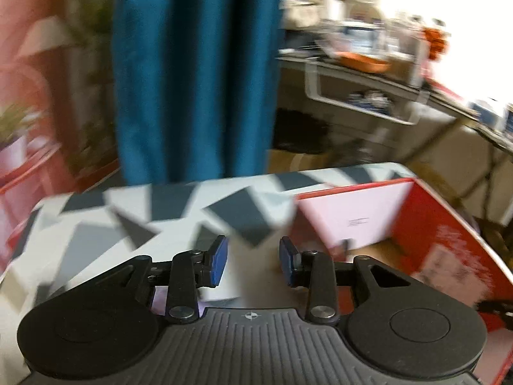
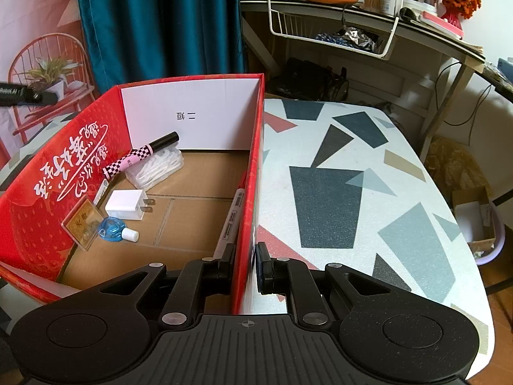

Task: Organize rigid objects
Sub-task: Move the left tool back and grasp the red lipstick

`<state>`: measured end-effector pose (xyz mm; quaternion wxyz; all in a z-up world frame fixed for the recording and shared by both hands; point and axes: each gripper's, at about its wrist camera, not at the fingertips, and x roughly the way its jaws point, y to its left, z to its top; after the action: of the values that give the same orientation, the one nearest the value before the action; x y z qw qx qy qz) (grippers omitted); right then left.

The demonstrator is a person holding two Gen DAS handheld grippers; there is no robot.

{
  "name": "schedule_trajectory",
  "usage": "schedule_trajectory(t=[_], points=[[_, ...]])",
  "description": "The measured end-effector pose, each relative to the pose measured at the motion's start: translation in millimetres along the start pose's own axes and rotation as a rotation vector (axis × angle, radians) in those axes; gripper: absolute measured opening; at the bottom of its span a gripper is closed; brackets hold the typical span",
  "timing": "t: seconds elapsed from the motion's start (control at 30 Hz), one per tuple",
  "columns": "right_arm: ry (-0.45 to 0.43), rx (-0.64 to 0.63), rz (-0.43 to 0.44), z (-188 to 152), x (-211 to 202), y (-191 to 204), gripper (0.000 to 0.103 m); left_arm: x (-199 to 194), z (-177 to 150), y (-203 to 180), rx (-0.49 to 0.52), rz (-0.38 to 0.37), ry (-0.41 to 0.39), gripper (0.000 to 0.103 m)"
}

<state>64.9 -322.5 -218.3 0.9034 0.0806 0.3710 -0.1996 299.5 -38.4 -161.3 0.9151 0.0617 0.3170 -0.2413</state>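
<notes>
The red cardboard box [image 2: 192, 173] stands open on the patterned surface [image 2: 352, 192], toward its left part in the right wrist view. Inside it, along the left wall, lie a pink-and-black checkered tube [image 2: 141, 155] resting across a clear bag of white cord [image 2: 157, 168], a white plug adapter [image 2: 126, 205], a small blue bottle with a white cap [image 2: 117, 231] and a clear case with a gold card [image 2: 84, 223] leaning on the wall. A white pen-like stick [image 2: 232, 215] lies against the right wall. The right hand-held gripper [image 2: 244, 266] is clamped on that right wall, one finger inside the box and one outside. The left hand-held gripper [image 1: 253, 261] is spread apart and holds nothing, hovering above the surface just left of the box [image 1: 400, 224]; its view is blurred. Behind the surface hang a teal curtain [image 2: 160, 22] and a cluttered desk with a white wire basket [image 2: 333, 29]
</notes>
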Motion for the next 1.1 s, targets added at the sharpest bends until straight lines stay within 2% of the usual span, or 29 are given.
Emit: schedule_trajectory(t=[0.1,0.23,0.37,0.43,0.5,0.57,0.63,0.83,1.1], points=[[-0.002,0.002,0.001,-1,0,0,0.012,8,-17,24,-0.04,0.092,0.052,0.043],[-0.001,-0.001,0.004,-1,-1,-1,0.012,20,-37,43,-0.082,0.139,0.11,0.042],[0.003,-0.003,0.002,0,-1,0,0.012,37,-50,57,-0.169,0.139,0.167,0.042],[0.003,-0.001,0.0,0,-1,0,0.012,43,-56,61,-0.209,0.159,0.183,0.039],[0.005,-0.004,-0.003,0,0,1,0.012,45,-62,66,-0.259,0.172,0.18,0.035],[0.007,-0.007,-0.004,0,0,1,0.012,45,-66,70,-0.322,0.139,0.155,0.035],[0.009,-0.009,-0.004,0,0,1,0.012,48,-66,70,-0.357,0.151,0.146,0.035],[0.009,-0.01,-0.004,0,0,1,0.012,54,-67,61,-0.348,0.19,0.155,0.033],[0.007,-0.007,-0.002,0,0,1,0.012,42,-79,59,-0.288,0.191,0.188,0.027]])
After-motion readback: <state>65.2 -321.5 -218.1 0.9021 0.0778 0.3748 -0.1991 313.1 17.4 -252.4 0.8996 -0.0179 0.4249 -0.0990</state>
